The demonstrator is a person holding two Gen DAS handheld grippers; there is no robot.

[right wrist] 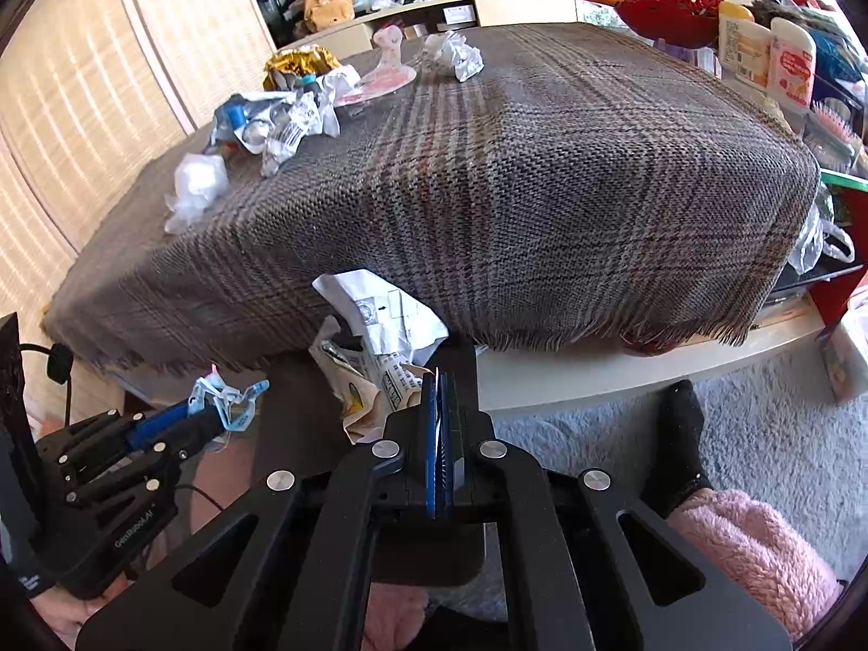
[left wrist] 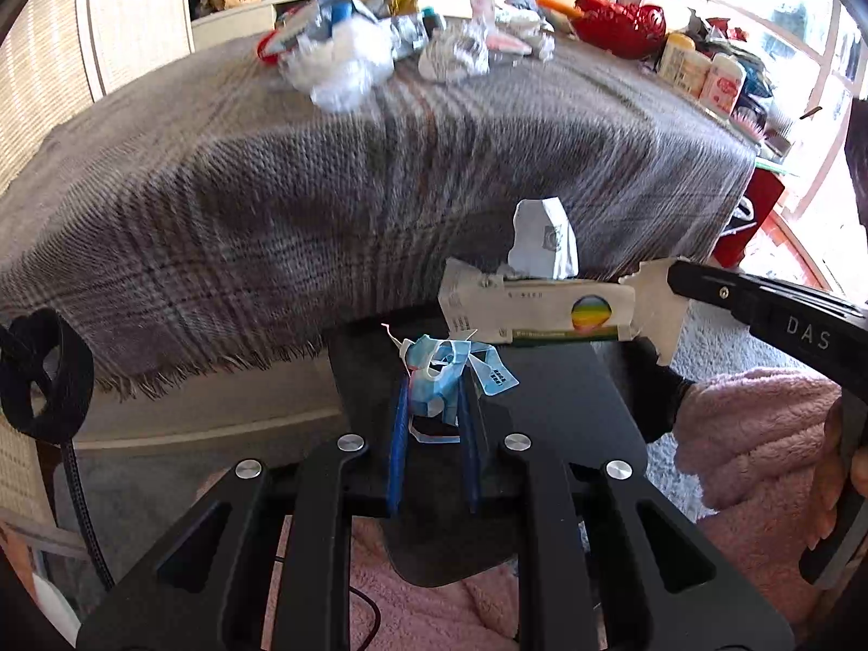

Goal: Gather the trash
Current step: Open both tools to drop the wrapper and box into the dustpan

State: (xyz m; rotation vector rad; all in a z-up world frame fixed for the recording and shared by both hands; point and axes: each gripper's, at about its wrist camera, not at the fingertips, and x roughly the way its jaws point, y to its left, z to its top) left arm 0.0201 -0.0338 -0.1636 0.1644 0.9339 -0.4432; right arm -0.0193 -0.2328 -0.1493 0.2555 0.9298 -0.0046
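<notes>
1. Crumpled blue face mask (left wrist: 445, 380) pinched between the narrow blue-padded fingers of the left gripper (left wrist: 434, 401), held off the table at 6 o'clock in the left wrist view; seen again at 8 o'clock in the right wrist view (right wrist: 222, 401), loops and ties hanging loose.
2. Flattened white paper carton (left wrist: 542, 306) with a rainbow disc print clamped by one torn end in the right gripper (right wrist: 440, 407), fingers pressed nearly together on the thin edge; a creased white leaflet (left wrist: 545, 241) stuck up from the carton's top.
3. Both pieces held just off the near fringed edge of a coarse woven plaid cloth (right wrist: 542, 173), grey-brown with rust stripes, draped over a pale round-edged table (right wrist: 597, 374).
4. At the cloth's far side, toward 11 and 12 o'clock, a heap of crinkled wrappers (right wrist: 282, 119): clear plastic, printed foil, a gold foil ball (right wrist: 295, 62), a wadded white tissue (right wrist: 198, 182) and another crumpled white ball (right wrist: 455, 54).
5. At 1 to 2 o'clock, a red lattice basket (right wrist: 672, 0) and two pale plastic bottles (right wrist: 765, 51).
6. Slatted cream blinds (right wrist: 81, 108) at 9 to 10 o'clock; grey carpet (right wrist: 759, 434) below, with fluffy pink fabric (right wrist: 759, 553) and a black sock (right wrist: 678, 434) at 4 o'clock.
</notes>
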